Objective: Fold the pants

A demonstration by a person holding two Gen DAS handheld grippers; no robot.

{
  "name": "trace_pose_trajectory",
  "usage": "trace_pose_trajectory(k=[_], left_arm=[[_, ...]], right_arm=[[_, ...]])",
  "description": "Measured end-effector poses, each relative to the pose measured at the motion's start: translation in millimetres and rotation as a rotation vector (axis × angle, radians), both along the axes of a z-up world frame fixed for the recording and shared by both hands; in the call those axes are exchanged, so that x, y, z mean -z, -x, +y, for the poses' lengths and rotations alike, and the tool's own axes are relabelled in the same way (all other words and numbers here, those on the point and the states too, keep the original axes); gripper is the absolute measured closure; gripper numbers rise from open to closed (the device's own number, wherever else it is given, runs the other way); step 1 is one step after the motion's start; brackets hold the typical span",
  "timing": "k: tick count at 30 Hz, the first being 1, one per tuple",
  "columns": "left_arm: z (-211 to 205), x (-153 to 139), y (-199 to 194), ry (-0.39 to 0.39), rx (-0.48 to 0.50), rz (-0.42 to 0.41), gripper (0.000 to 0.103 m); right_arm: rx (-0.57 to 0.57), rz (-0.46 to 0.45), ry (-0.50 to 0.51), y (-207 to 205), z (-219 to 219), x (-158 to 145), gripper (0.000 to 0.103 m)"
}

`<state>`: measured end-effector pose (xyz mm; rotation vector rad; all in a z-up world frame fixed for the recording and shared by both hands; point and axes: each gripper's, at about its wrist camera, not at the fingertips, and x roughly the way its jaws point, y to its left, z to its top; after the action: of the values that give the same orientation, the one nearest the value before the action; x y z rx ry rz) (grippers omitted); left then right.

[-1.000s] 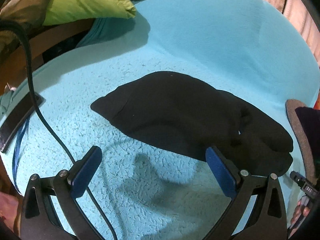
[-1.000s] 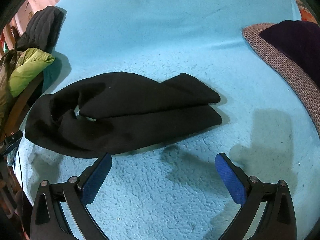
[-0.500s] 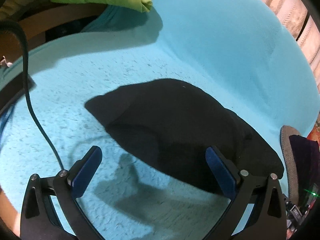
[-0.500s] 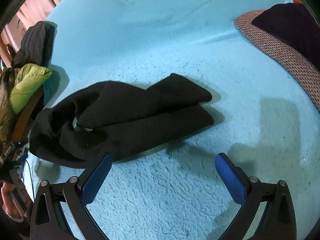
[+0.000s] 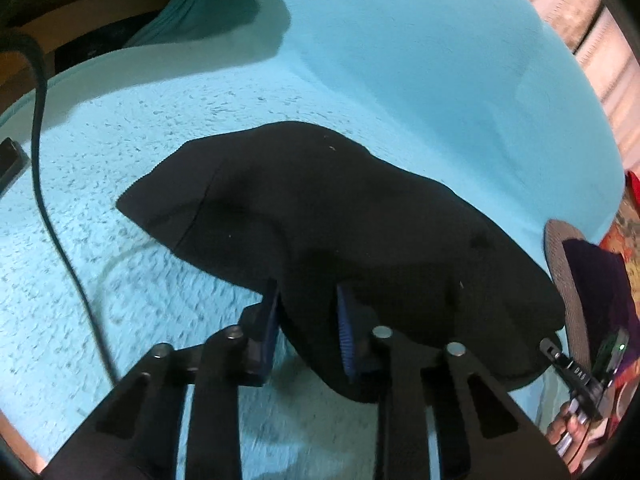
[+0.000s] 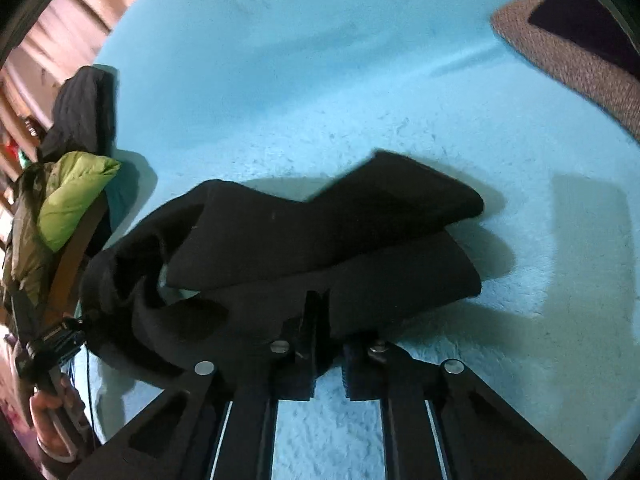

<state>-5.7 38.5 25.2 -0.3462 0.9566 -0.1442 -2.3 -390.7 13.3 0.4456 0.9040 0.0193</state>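
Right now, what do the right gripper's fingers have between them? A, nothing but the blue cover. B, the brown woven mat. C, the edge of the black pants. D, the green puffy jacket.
C: in the right wrist view the right gripper is shut on the near edge of the black pants, with the green jacket and woven mat lying well away.

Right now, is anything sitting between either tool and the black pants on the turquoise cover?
Nothing visible does. The left tool is closing, with the near edge of the black pants already between its pads. The right tool is shut on the pants' near edge. Only the turquoise cover surrounds them.
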Motion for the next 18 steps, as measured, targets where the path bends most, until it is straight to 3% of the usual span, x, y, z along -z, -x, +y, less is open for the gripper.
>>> trace_pose_trajectory(k=[5,14,16,18], left_arm=[[10,-11,29,0.015,0.028,-0.007,0.094],[30,-17,59,0.002,0.014,-0.006,0.093],[31,-16,60,0.008,0.003,-0.008,0.084],[33,-13,59,0.011,-0.011,-0.008,0.043]], right_arm=[[-0.029,-0.052,0.007,42,0,-36,0.099],[-0.004,-0.084,0.033,101,-14,-65,0.099],[0.016,-0.080,0.046,106,-21,-64,0.099],[0.037,-0.054,0.050,105,-31,-56,0.099]])
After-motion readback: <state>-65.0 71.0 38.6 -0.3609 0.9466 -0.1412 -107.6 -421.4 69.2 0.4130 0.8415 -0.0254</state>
